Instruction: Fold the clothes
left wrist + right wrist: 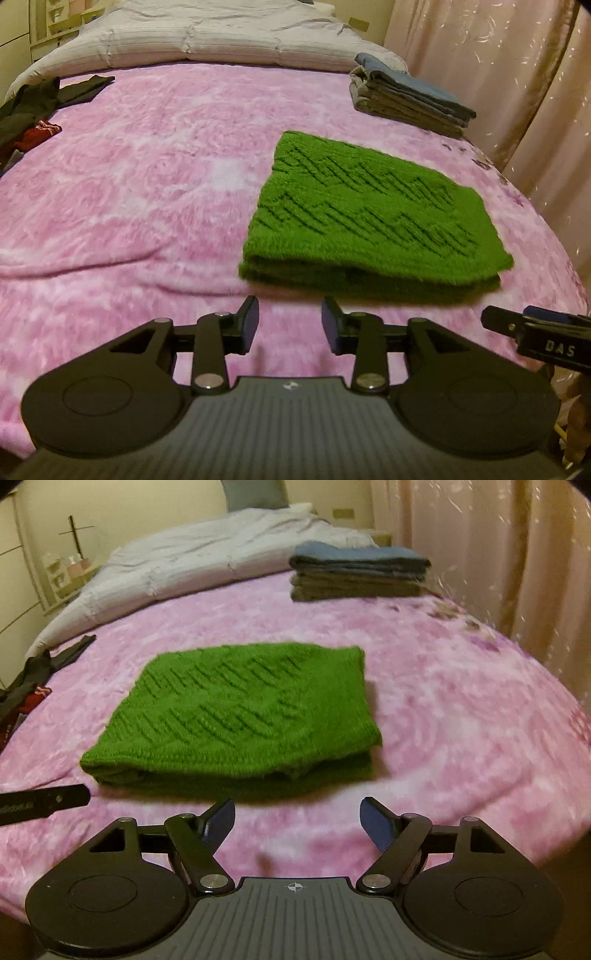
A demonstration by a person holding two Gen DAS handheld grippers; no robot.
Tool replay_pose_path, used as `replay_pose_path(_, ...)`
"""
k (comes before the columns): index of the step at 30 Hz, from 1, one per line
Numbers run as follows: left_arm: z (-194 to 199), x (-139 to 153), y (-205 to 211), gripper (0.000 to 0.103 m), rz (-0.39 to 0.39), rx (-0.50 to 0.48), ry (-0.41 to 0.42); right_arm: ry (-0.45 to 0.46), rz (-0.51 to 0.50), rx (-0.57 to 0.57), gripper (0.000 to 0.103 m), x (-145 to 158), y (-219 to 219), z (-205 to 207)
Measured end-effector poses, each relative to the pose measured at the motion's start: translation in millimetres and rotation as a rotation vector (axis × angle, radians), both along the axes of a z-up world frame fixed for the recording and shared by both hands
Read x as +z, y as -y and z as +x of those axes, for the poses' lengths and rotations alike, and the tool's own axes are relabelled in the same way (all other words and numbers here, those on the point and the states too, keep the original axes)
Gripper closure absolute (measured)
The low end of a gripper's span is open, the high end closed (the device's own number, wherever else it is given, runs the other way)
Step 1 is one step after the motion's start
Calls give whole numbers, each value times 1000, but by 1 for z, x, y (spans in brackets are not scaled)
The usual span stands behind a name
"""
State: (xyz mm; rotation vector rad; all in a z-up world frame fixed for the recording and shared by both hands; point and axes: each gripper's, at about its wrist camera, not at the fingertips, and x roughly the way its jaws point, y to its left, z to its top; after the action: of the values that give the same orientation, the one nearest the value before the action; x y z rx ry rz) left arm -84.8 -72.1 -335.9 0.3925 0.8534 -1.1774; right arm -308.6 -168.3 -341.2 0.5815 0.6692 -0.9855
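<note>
I see the green knitted garment (236, 716) lying folded on the pink blanket (129, 184) of the bed, just ahead of both grippers. My left gripper (290, 325) has its jaws moderately apart and empty; my right gripper (297, 821) has its jaws wide, empty too. A stack of folded clothes (358, 572) sits farther back near the curtain (498, 554).

Folded green knit sweater (373, 218) near bed's right edge; left tool (290, 325) parted, empty, just short of it.
</note>
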Motion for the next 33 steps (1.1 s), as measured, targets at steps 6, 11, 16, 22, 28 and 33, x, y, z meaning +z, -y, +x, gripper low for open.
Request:
replay_pose_path(6, -15, 7, -16, 69, 18, -6, 29, -4, 35, -21, 25, 2, -14, -7)
replay_pose_path(11, -23, 12, -22, 68, 16, -16, 42, -5, 40, -35, 25, 4, -22, -13)
replay_pose_path(16, -26, 13, -22, 67, 19, -23, 48, -3, 40, -43, 25, 5, -22, -17)
replay_pose_path(22, -18, 11, -15, 67, -2, -36, 36, -4, 30, -46, 25, 2, -15, -16)
replay_pose_path(28, 14, 24, 15, 81, -117, -71, 56, 92, -99, -15, 26, 22, 9, -7)
replay_pose_path(33, 24, 19, 61, 88, -191, -207, 106, 80, -197, 66, 41, 22, 40, 33)
